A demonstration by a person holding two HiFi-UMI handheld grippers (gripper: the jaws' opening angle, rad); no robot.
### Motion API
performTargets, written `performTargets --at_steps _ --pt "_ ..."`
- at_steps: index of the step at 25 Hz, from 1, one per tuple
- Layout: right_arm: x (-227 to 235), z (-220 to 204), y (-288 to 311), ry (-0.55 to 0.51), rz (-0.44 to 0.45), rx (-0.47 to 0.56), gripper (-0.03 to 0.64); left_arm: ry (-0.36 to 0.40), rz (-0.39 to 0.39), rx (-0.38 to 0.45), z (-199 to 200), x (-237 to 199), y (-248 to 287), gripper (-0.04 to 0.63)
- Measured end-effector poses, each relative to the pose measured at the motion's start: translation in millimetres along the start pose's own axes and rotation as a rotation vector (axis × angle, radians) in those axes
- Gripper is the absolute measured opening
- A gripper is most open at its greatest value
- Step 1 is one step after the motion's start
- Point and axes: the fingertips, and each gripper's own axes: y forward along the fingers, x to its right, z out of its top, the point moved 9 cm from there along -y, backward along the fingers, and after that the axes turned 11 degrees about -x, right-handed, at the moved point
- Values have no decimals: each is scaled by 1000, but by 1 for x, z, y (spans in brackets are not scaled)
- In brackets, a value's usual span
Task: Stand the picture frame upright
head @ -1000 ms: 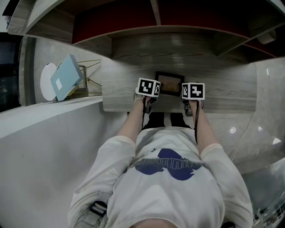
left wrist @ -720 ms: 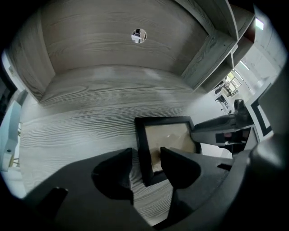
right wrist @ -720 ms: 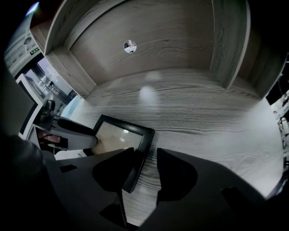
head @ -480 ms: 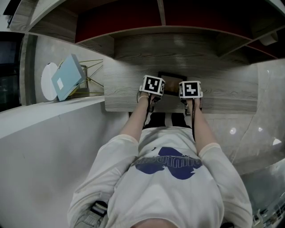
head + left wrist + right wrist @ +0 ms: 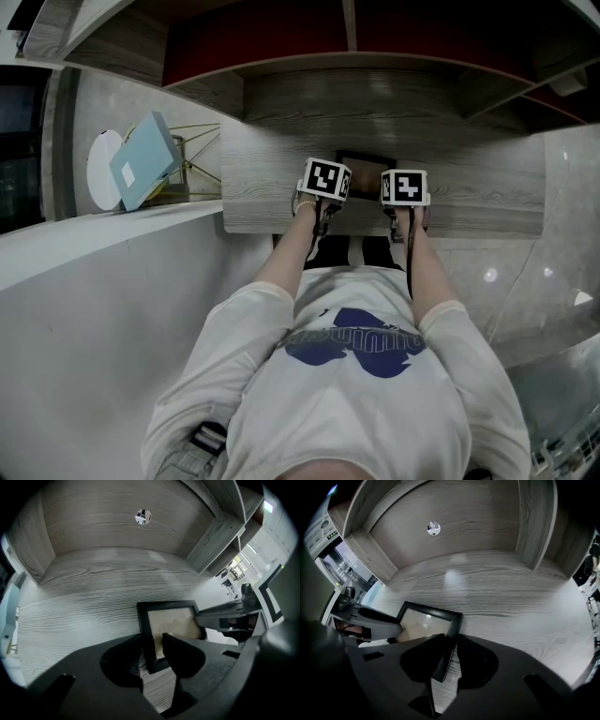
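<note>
On shelf (image 5: 84, 616) lies blk picture frame (image 5: 174, 620) (pale insert).

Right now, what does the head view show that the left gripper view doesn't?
Head view only: the person's shirt and forearms, reaching to the wooden shelf. Left gripper view only: the jaws of the left tool, which have just been closing, with the left edge of the picture frame between them; a round fitting in the back panel. Both: the picture frame on that shelf.

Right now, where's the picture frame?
In the head view the picture frame lies centrally on the wooden shelf, its side edges between the just-closing jaws of the left gripper and right gripper.
</note>
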Motion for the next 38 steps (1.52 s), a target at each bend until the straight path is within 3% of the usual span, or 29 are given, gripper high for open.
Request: performTargets --at_steps 12,28,38 --pt "4 -8 -4 6 58 80 74 13 -27 58 -10 -4 -5 107" --pt "-30 7 -22 -244 72 297 74 -9 10 183 -26 -30 -28 92" --pt "-62 27 -23 -347 83 371 75 -19 64 254 -31 -58 -50 94"
